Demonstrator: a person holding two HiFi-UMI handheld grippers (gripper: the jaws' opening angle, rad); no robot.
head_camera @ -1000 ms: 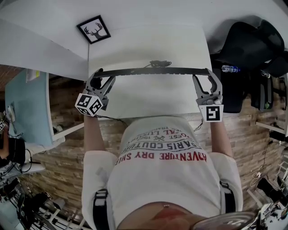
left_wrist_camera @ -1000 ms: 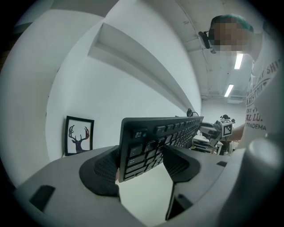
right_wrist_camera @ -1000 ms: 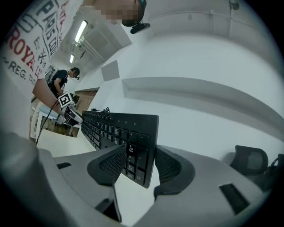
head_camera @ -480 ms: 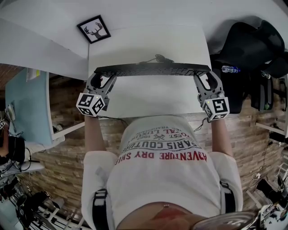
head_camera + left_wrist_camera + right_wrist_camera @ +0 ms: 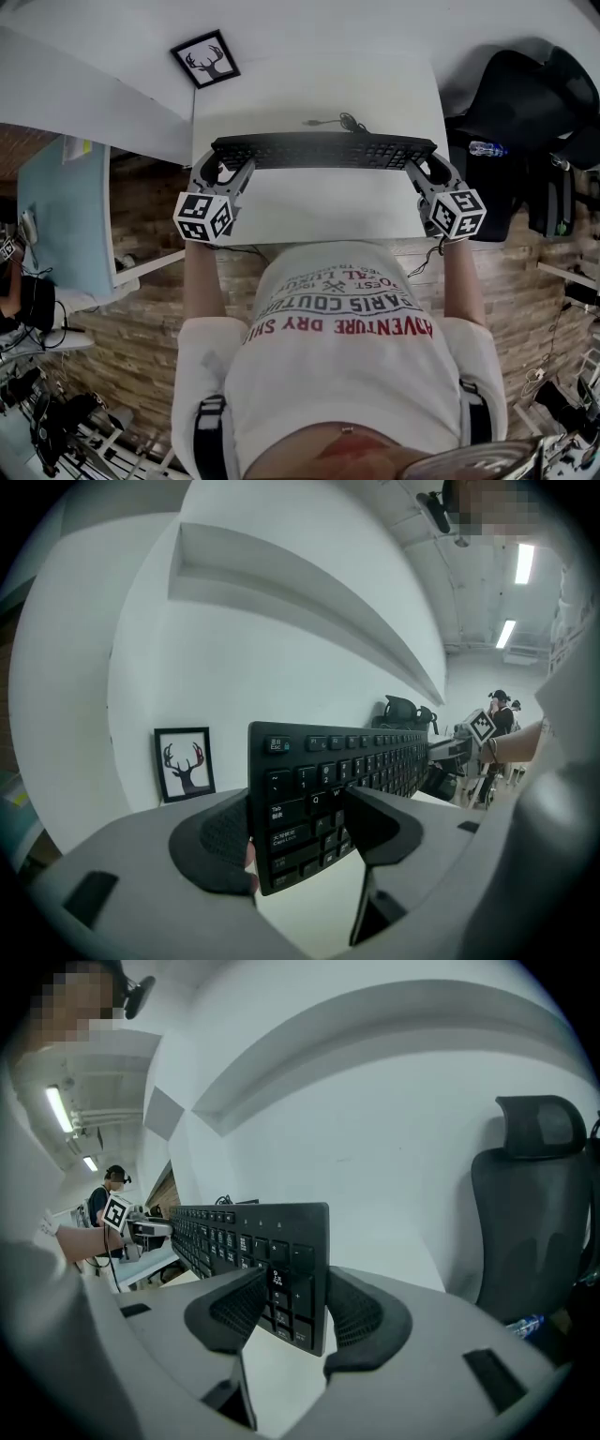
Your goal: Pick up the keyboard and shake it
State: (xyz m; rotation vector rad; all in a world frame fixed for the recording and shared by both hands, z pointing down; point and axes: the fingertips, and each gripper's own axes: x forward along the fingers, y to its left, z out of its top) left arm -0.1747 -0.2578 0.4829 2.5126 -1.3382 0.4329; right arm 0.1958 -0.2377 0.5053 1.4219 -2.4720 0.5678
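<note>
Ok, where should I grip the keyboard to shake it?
By its two short ends, one gripper from each side, jaws across its thickness. The keyboard is long, flat and thin, so end grips should stop it swinging. The left gripper and right gripper are clamped that way, clear of the cable at the back.

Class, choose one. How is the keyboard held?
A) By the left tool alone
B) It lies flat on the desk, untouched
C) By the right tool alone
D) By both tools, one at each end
D: the left tool clamps one end of the keyboard and the right tool clamps the other.
</note>
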